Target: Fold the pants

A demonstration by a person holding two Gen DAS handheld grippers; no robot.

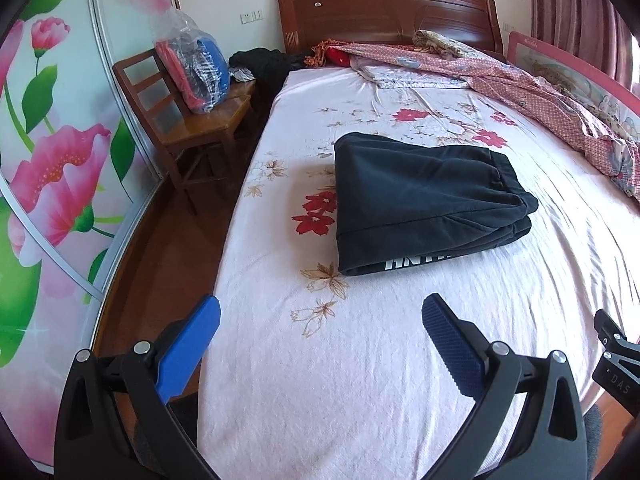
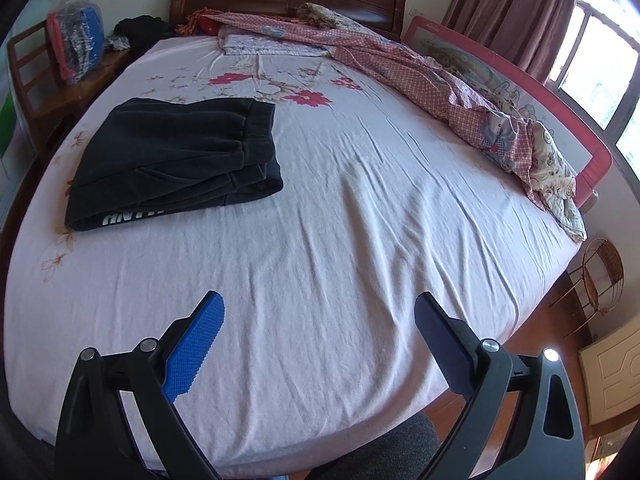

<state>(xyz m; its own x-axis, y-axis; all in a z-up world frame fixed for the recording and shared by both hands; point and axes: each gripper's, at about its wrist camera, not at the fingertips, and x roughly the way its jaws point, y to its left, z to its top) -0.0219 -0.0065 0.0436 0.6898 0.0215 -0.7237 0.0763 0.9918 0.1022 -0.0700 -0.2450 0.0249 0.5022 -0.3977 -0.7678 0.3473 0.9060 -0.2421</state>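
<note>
Black pants (image 1: 424, 200) lie folded into a compact rectangle on the pink floral bed sheet (image 1: 360, 360), with white lettering showing at the near edge. They also show in the right wrist view (image 2: 172, 160) at the left of the bed. My left gripper (image 1: 320, 312) is open and empty, held above the sheet, nearer than the pants. My right gripper (image 2: 318, 312) is open and empty over the bare sheet (image 2: 340, 240), to the right of the pants. Part of the right gripper shows at the right edge of the left wrist view (image 1: 616, 356).
A wooden chair (image 1: 192, 128) with a plastic bag of clothes (image 1: 196, 68) stands left of the bed. A crumpled pink quilt (image 2: 460, 96) lies along the bed's far right by a padded rail (image 2: 560, 120). A wooden headboard (image 1: 384, 12) is at the back, a wire stand (image 2: 600, 276) at right.
</note>
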